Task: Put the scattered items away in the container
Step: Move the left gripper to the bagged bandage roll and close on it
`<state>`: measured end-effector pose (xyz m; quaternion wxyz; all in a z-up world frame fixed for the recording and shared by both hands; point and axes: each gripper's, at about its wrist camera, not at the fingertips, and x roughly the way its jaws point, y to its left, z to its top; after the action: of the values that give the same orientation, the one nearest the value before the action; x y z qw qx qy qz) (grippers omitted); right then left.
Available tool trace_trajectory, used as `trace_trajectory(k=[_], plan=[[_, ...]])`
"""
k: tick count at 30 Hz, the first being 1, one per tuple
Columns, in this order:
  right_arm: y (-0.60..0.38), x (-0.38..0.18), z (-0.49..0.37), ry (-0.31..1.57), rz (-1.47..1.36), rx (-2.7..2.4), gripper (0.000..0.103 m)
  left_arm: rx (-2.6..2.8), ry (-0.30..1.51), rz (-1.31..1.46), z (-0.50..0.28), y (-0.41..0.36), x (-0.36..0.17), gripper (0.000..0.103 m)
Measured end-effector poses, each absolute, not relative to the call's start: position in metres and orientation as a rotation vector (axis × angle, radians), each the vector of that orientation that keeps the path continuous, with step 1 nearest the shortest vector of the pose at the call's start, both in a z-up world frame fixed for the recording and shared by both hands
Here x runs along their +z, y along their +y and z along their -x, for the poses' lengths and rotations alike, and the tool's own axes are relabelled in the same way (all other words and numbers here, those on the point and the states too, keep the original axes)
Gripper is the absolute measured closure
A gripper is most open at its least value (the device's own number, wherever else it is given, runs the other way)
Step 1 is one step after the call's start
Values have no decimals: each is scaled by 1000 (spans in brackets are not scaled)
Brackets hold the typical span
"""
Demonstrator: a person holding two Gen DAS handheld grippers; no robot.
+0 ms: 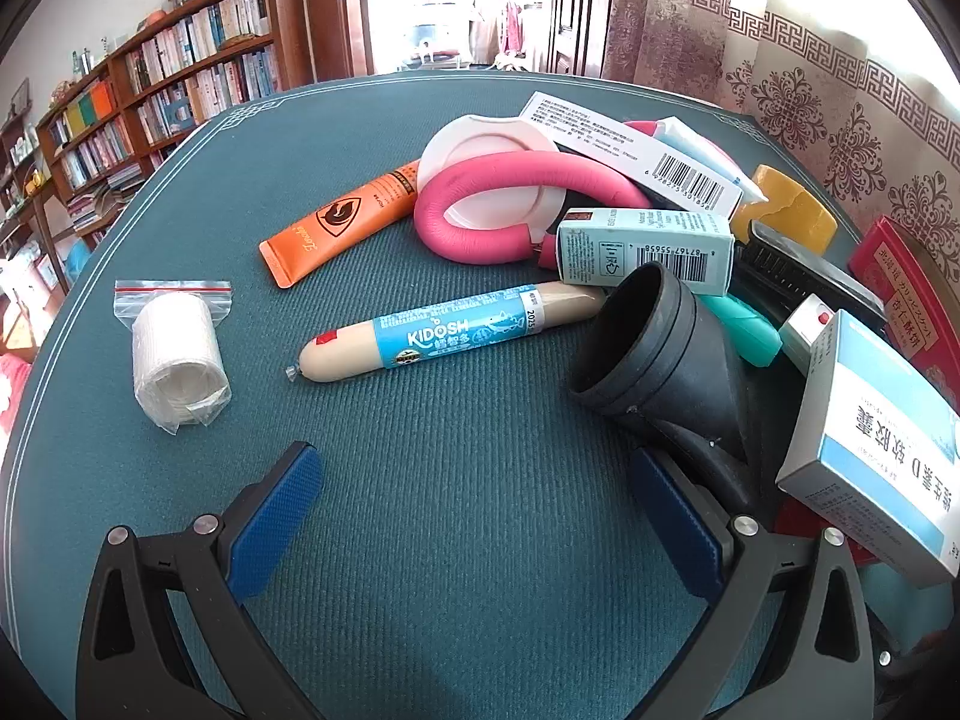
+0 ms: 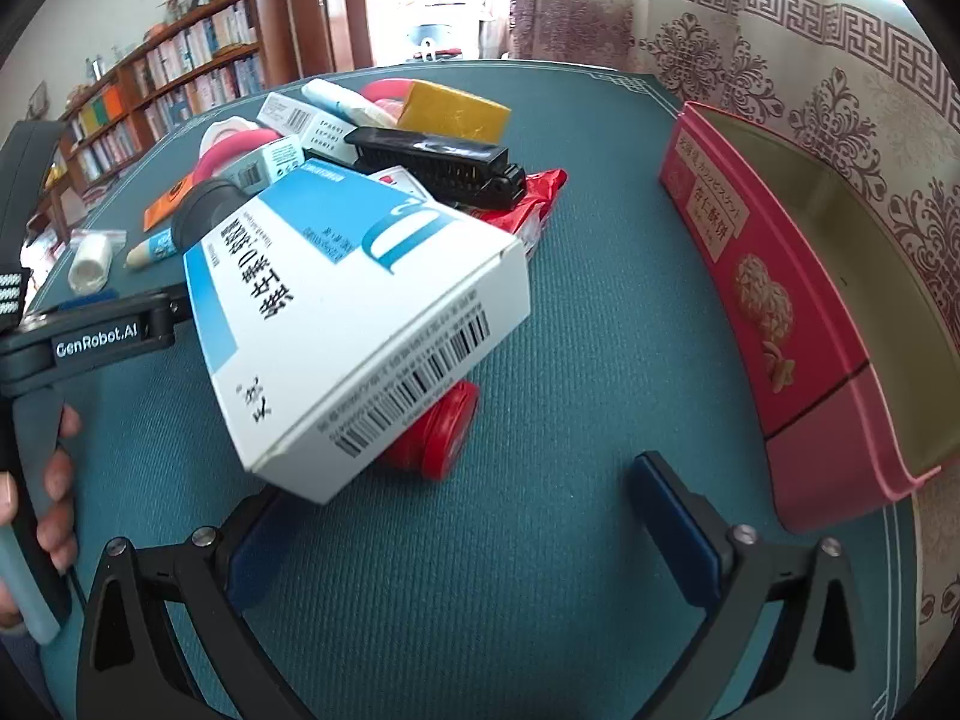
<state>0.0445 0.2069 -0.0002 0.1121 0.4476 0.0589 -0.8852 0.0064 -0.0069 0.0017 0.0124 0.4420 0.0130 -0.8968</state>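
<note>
Nothing is gathered yet: the pink tin (image 2: 798, 300) stands empty; the scattered pile, white-and-blue box (image 2: 360, 324) foremost, lies just left of it; left claw (image 1: 474, 516) and right claw (image 2: 474, 534) both gape wide, holding nothing; next, I judge, the right claw must close on that box.
</note>
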Motion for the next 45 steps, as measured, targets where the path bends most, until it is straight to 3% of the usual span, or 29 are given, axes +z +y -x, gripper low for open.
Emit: trace_trajectory(k=[6, 14, 25, 27, 28, 35, 39, 45], plan=[[211, -3, -62, 255, -1273, -2509, 0, -2813, 57, -1388, -18, -18, 5, 0], [205, -6, -65, 267, -1259, -2501, 0, -2688, 215, -1249, -31, -78, 19, 0], [205, -11, -53, 273, -1250, -2496, 0, -2592, 357, -1208, 11, -131, 29, 0], [207, -11, -53, 272, -1250, -2496, 0, -2572, 360, -1218, 17, -136, 24, 7], [209, -10, -51, 272, -1251, -2496, 0, -2560, 361, -1229, 17, -138, 20, 16], [213, -9, -56, 268, -1240, -2501, 0, -2596, 345, -1195, 12, -140, 16, 39], [213, -8, -56, 265, -1229, -2503, 0, -2675, 359, -1195, 6, -136, 15, 60], [208, 13, -74, 229, -1133, -2458, 12, -2811, 340, -1218, 1, -110, 21, 63]])
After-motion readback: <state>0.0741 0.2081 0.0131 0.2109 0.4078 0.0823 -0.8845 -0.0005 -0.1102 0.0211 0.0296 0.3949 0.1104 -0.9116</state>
